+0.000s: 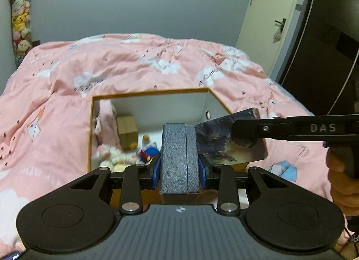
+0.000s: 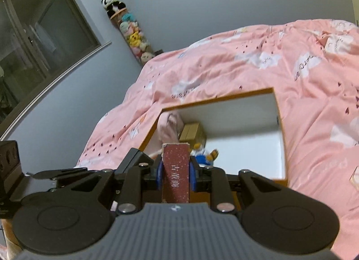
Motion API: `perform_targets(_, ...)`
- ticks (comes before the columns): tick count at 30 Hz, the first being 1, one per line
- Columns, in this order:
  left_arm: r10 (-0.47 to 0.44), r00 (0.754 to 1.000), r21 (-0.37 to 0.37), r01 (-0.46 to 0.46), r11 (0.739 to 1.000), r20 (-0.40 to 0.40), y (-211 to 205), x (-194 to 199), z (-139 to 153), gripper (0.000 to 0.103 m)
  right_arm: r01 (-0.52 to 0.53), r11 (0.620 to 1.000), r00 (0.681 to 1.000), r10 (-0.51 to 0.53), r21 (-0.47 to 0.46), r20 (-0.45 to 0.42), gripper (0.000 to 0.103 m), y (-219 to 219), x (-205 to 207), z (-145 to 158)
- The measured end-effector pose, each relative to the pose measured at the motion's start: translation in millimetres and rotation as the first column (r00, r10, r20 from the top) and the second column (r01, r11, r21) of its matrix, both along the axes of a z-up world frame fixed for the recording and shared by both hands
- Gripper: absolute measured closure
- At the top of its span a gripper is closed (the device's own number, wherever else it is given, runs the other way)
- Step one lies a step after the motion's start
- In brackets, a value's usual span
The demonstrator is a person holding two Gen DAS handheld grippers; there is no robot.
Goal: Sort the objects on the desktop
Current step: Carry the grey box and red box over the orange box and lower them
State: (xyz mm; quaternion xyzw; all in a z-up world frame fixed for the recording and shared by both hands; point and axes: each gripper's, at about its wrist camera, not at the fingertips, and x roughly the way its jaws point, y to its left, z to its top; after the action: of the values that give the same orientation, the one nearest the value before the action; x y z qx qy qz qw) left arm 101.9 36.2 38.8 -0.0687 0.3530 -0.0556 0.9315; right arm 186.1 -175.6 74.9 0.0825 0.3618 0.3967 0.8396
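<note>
A grey textured box (image 1: 180, 159) is clamped upright between the left gripper (image 1: 179, 170) jaws, a red box (image 2: 176, 172) between the right gripper (image 2: 176, 175) jaws, above the open storage box (image 2: 281, 125).

Pink duvet (image 1: 134, 69), plush-toy column (image 2: 132, 35), window (image 2: 33, 35).

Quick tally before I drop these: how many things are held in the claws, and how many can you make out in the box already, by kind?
Held books or cases: 2, a blue-grey one in the left claw, a red-spined one in the right claw
Cardboard boxes in the storage box: 1
Plush toys inside: at least 2, white and blue duck-like; more may be hidden
Pink cloth item: 1
Total: 6
</note>
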Motion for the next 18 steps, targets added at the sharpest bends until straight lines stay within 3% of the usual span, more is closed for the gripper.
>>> perform_targets(4, -0.010, 1.000, -0.019, 0.011, 1.000, 0.027, 5, 11, 10, 0.066, 0.019, 1.000, 1.000, -0.019, -0.004, 0.017, 0.079, 0, 9, 4)
perform_targets(12, 0.042, 0.999, -0.176, -0.036, 0.984, 0.028, 48, 54, 17, 0.066, 0.102, 0.995, 0.995, -0.101, -0.013, 0.019, 0.078, 14, 42, -3)
perform_targets(18, 0.068, 0.997, -0.196, -0.059, 0.979, 0.039, 63, 87, 17, 0.066, 0.150, 0.988, 0.989, -0.149, -0.036, 0.018, 0.078, 28, 66, -16)
